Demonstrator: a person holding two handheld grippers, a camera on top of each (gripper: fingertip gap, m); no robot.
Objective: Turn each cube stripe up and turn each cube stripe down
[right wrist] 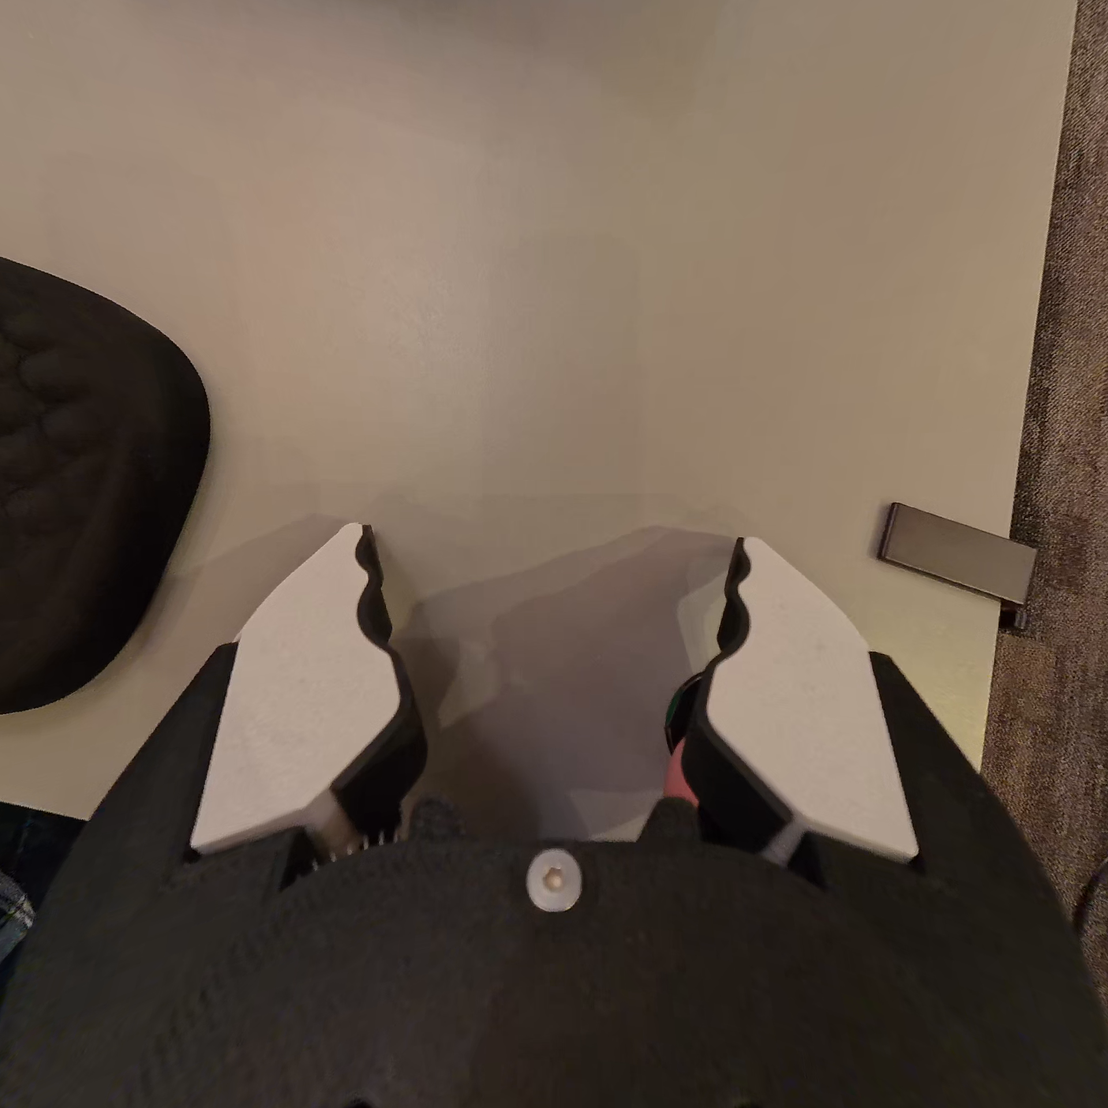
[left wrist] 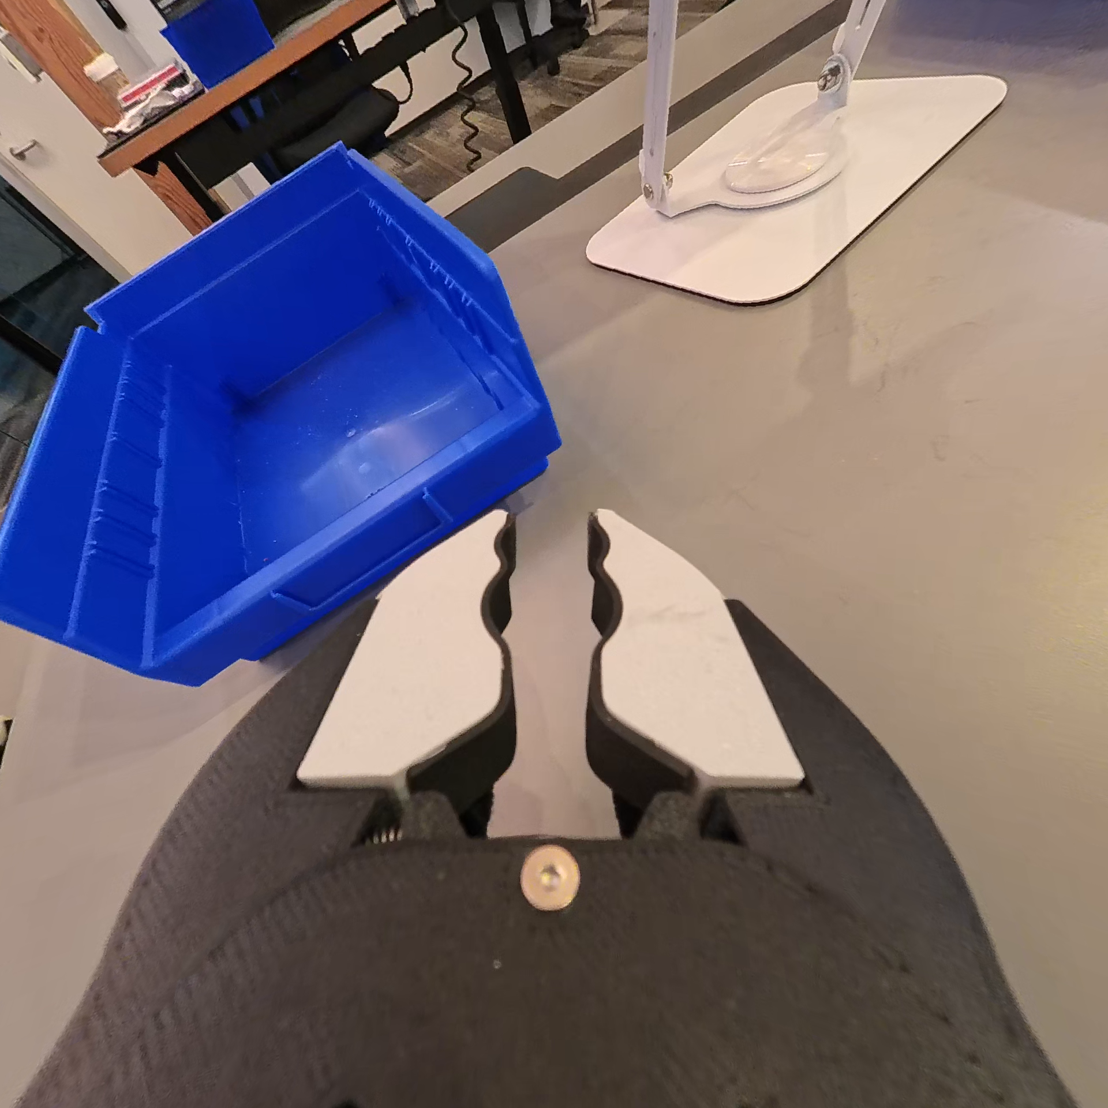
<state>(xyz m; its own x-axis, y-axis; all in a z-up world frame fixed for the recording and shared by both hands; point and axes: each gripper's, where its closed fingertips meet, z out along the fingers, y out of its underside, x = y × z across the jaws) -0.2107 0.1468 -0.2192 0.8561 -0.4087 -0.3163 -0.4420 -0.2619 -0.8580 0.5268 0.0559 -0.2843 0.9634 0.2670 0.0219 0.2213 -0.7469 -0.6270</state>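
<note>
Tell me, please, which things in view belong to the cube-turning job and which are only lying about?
For the job: left gripper, right gripper, both empty; no cubes in view.

Lying about: blue bin, white stand, black cushion, metal clamp.

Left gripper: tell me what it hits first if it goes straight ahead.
Probably nothing close: the left gripper points over bare table. The blue bin lies just left of that line; the white stand sits farther, to the right.

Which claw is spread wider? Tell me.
The right claw: its fingers stand far apart over bare table. The left claw, beside the blue bin, shows only a narrow gap. Neither holds anything.
</note>
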